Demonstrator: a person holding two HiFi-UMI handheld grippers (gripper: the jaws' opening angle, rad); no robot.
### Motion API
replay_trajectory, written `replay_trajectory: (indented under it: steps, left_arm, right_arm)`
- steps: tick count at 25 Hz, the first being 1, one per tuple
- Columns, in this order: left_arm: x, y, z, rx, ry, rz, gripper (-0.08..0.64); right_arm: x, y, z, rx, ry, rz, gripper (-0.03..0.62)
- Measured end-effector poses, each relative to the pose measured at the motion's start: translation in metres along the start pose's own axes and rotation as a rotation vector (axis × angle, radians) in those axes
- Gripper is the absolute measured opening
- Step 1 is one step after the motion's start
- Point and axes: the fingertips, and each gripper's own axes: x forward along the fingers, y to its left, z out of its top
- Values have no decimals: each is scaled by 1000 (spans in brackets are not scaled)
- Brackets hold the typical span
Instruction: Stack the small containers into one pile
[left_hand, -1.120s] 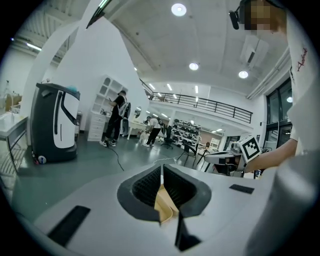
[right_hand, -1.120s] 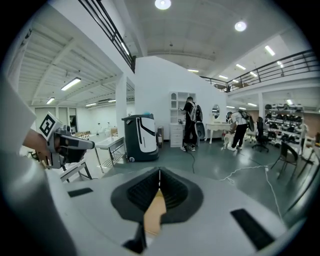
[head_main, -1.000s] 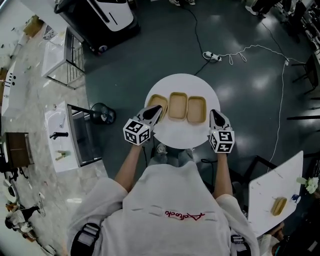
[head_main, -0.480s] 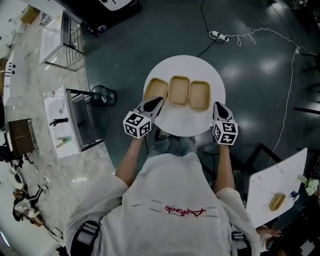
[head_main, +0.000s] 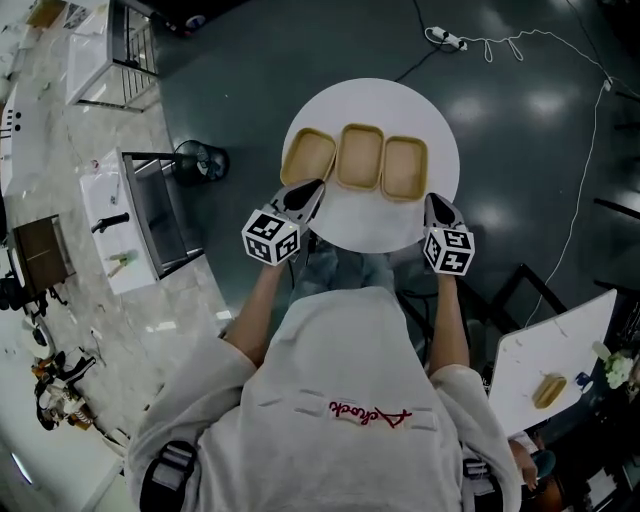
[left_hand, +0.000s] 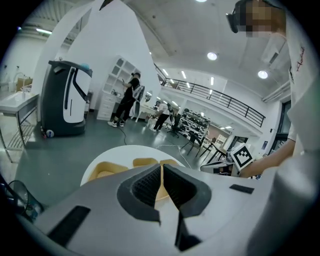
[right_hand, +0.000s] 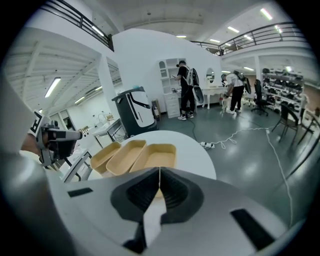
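Containers (head_main: 360, 156), three of them, tan and empty, lie unstacked in a row on the round table (head_main: 370, 225), just beyond both claws' tips. The left claw (head_main: 313, 187) points at the row's left end and the right claw (head_main: 431, 201) at its right end. Each looks set to take an end one and nest it in the middle one. Both claws are closed tight, with nothing between the jaws. The cubes (head_main: 270, 237) carry only black-and-white squares. The red script (head_main: 368, 412) on the shirt (head_main: 330, 350) is too curly to read.
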Motion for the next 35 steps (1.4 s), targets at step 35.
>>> replay_trajectory:
  steps: [35]
  left_arm:
    - [-45,23,-28,-111,-22,125,25]
  right_arm:
    - [94,-35,-9,167,215,-3,144]
